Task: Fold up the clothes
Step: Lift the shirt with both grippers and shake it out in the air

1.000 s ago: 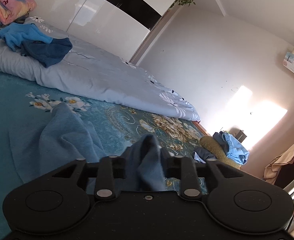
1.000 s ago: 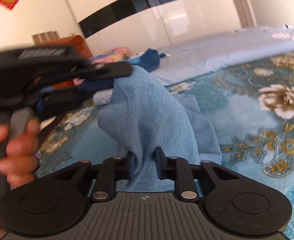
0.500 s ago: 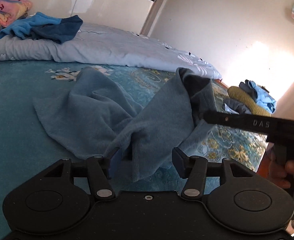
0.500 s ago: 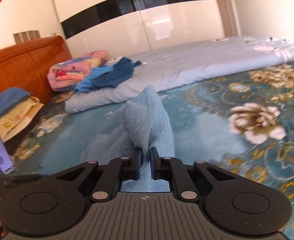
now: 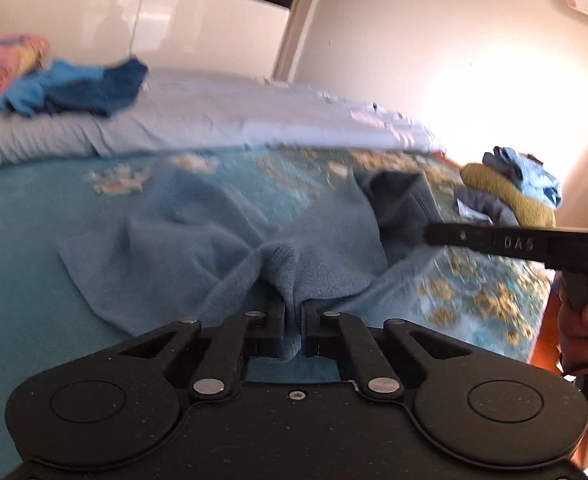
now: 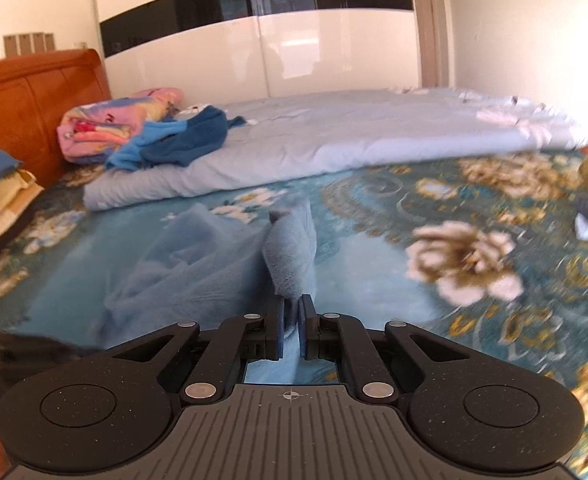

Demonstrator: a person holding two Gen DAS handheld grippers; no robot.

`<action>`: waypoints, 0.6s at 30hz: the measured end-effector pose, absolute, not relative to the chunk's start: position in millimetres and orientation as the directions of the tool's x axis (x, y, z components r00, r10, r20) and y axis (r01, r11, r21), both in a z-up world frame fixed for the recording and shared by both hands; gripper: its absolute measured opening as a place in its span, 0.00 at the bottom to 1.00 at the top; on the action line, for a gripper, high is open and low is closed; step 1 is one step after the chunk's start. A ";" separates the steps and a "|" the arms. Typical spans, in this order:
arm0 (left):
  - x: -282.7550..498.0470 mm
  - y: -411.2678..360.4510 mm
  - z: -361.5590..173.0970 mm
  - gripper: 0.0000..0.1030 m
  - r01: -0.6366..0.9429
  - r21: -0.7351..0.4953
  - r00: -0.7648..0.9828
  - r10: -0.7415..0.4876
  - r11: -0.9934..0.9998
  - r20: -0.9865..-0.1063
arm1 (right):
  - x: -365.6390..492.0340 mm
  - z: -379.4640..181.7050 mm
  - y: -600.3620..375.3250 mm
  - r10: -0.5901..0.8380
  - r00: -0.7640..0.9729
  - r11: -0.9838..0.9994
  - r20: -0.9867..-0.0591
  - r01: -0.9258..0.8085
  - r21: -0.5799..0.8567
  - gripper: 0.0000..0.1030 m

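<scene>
**Both claws clenched on the light blue fleece garment**

Nearest, left wrist view: left gripper (image 5: 292, 330), black two-finger claw, clamped tight on a bunched fold of the soft light blue fleece garment (image 5: 229, 236); cloth pinched between the pads and rising in a puckered ridge just beyond them. Rest of garment spread rumpled on the teal floral bedspread (image 5: 17, 248), one darker, shaded flap standing up at far right of the cloth. Right gripper (image 5: 434, 236) entering from the right edge as a long black bar, tip meeting that raised flap; hand (image 5: 580, 332) wrapped on its handle.

Right wrist view: right gripper (image 6: 291, 326) likewise clenched, blue pads nearly together with a thin fold of the same garment (image 6: 291, 256) between them, cloth lifted in a narrow peak ahead of the fingers. Remainder lying crumpled to the left on the bedspread (image 6: 466, 264).

Farther back: pale grey-blue quilt (image 6: 354, 136) folded along the far half of the bed. On its left end, loose heap of bright and dark blue clothes (image 6: 177, 142), touching a pink patterned folded blanket (image 6: 109, 124). Orange wooden headboard (image 6: 33, 96) behind. At the foot end, a small pile with an olive-yellow knitted item (image 5: 510, 196). Glossy white wardrobe doors with a black band (image 6: 253, 44) along the far wall.
</scene>
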State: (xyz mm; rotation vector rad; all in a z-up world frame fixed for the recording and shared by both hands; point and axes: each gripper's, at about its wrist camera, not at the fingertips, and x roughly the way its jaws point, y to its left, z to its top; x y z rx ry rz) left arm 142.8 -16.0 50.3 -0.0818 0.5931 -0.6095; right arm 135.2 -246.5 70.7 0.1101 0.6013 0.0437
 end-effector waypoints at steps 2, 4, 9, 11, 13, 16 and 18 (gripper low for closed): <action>143.8 -9.4 67.3 0.04 0.511 -0.223 0.696 -0.552 0.830 -0.460 | 138.3 78.2 -251.0 0.040 0.836 0.996 -0.548 0.008 0.086 0.05; 144.1 -4.3 86.4 0.04 0.508 -0.185 0.734 -0.535 0.842 -0.419 | 141.6 88.8 -255.3 0.001 0.851 0.999 -0.524 0.026 0.043 0.04; 140.5 15.5 147.5 0.03 0.472 -0.136 0.825 -0.491 0.871 -0.280 | 141.3 127.5 -268.2 -0.124 0.908 0.992 -0.401 0.108 -0.060 0.03; 138.3 25.4 174.1 0.03 0.459 -0.142 0.848 -0.480 0.877 -0.226 | 139.2 146.1 -275.7 -0.150 0.926 0.989 -0.347 0.134 -0.068 0.03; 129.9 32.9 199.3 0.04 0.459 -0.123 0.863 -0.474 0.880 -0.172 | 136.3 165.1 -283.5 -0.166 0.941 0.986 -0.296 0.153 -0.068 0.03; 111.2 38.0 234.6 0.04 0.463 -0.097 0.877 -0.471 0.881 -0.093 | 125.5 195.7 -290.8 -0.178 0.962 0.983 -0.208 0.165 -0.081 0.02; 91.6 42.5 251.7 0.04 0.448 -0.072 0.890 -0.452 0.891 -0.052 | 110.9 217.9 -291.7 -0.212 0.970 0.973 -0.120 0.197 -0.121 0.02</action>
